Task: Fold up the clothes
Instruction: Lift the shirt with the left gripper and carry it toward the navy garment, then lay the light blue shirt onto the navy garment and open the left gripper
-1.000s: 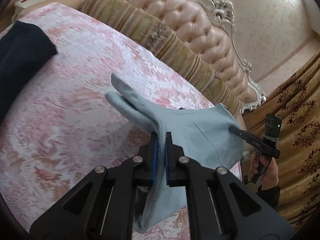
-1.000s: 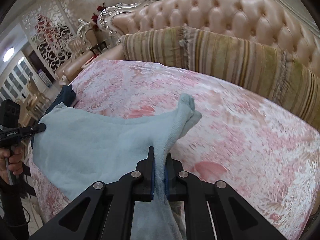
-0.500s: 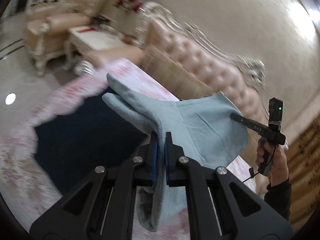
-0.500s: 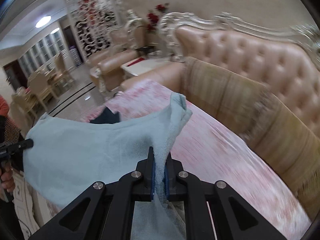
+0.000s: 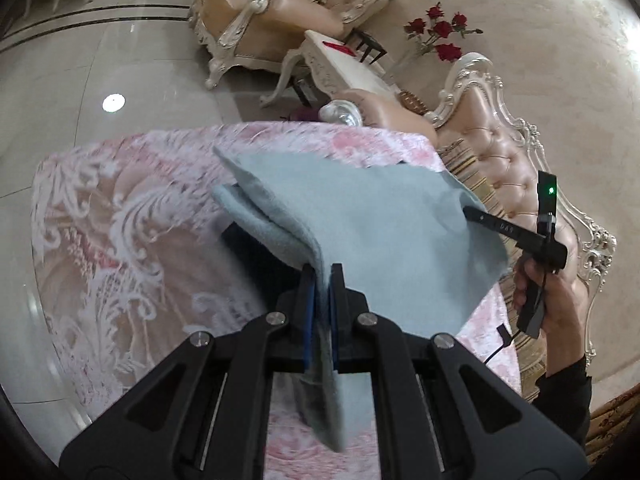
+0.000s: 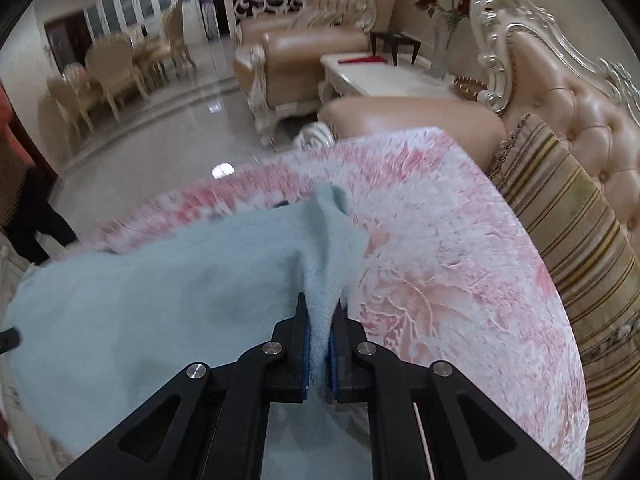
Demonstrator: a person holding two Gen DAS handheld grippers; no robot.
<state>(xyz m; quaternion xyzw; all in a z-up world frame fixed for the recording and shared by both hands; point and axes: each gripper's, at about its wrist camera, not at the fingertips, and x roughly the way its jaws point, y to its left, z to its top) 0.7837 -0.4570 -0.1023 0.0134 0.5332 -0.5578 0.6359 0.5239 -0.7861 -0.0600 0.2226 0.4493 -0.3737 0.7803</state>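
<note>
The left gripper (image 5: 322,276) was clamped on one corner of the pale blue garment (image 5: 360,232), and the right gripper (image 6: 320,320) was pinched shut on the opposite corner (image 6: 160,300); the cloth hung stretched between them, clear of the pink floral cover (image 5: 120,220) on the sofa seat; its long axis ran from one claw to the other, so neither hand was nearer, each gripping an end. A dark garment (image 5: 256,248) lay on the cover under the blue cloth, near the seat's end edge by the armrest (image 6: 400,120); judging from this, the blue piece would probably be lowered there. Striped cushions (image 6: 580,240) lined the seat's back edge beneath the tufted backrest (image 6: 580,100); beyond were a polished floor (image 5: 120,40), an armchair (image 5: 272,4), a white side table (image 6: 380,76) and red roses (image 5: 444,36).
</note>
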